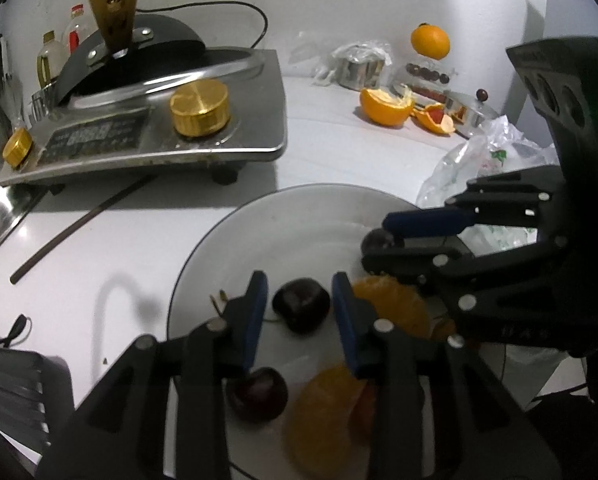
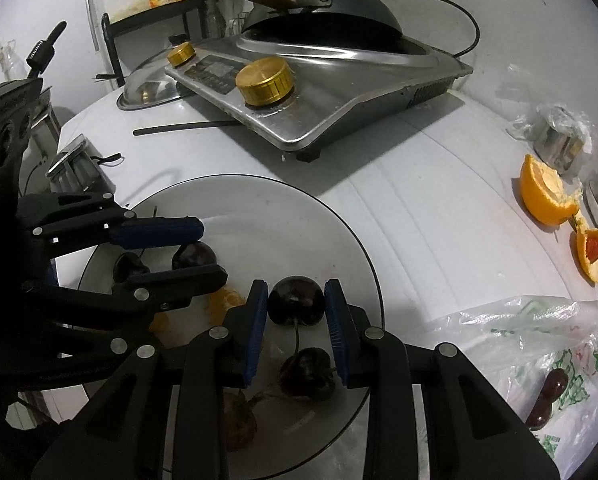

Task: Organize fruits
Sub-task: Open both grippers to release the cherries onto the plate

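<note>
Right tool: pads press both sides of a dark cherry, pinching it just above the plate.
Left tool: jaws spread a little, a second cherry between them; a gap shows on its left side, so it looks unheld.
Fruit ahead: orange segments lie just right of the left tool; more cherries sit beneath both tools.
Doing it well: lower the pinched cherry onto bare plate, clear of its neighbours, then ease the pads apart (a soft fruit bruises).
Left view only: a whole orange far beyond the tool.
Right view only: a dark fruit, possibly a date, on the plastic bag to the right.
</note>
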`<state>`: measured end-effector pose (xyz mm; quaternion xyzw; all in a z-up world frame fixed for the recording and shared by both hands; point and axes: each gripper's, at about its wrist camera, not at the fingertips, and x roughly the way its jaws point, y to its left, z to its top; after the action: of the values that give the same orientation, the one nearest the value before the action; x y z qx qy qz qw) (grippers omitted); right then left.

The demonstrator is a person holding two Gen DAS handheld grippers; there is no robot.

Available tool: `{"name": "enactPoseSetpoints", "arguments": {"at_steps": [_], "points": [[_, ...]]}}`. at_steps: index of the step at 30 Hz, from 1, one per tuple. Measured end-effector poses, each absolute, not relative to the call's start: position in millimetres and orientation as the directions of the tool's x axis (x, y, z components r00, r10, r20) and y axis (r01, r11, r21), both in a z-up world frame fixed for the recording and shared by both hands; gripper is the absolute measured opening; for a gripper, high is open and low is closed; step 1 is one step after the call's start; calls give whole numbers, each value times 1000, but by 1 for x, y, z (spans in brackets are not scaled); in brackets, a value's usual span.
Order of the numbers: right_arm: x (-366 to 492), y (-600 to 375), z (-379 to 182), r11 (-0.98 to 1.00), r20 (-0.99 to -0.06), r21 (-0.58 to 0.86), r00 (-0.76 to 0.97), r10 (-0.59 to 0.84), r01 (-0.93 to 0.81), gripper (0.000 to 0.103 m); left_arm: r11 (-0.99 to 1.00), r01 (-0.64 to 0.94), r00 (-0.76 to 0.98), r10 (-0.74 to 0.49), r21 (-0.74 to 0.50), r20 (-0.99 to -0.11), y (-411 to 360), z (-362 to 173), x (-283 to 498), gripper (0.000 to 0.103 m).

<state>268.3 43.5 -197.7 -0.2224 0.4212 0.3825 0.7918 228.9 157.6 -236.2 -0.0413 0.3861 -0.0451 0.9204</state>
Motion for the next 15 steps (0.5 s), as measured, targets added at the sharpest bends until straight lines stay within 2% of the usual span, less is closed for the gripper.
{"name": "enactPoseSetpoints", "arguments": {"at_steps": [3,5,7,15], "points": [[268,44,-197,609,-838,-34,355,415,-792,31,993,50,698,-108,-103,-708,157,-236,227,37],[267,44,-196,611,-836,-36,358,415,-791,33,995,35,701,-93,-96,-707,157,-235,227,54],[267,42,-194,616,-834,-32,361,417,-787,37,993,28,705,-100,-113,-702,160,-233,225,55],[264,38,-187,624,-826,-32,372,423,-780,42,995,26,710,-88,-99,-699,158,-225,223,55]]}}
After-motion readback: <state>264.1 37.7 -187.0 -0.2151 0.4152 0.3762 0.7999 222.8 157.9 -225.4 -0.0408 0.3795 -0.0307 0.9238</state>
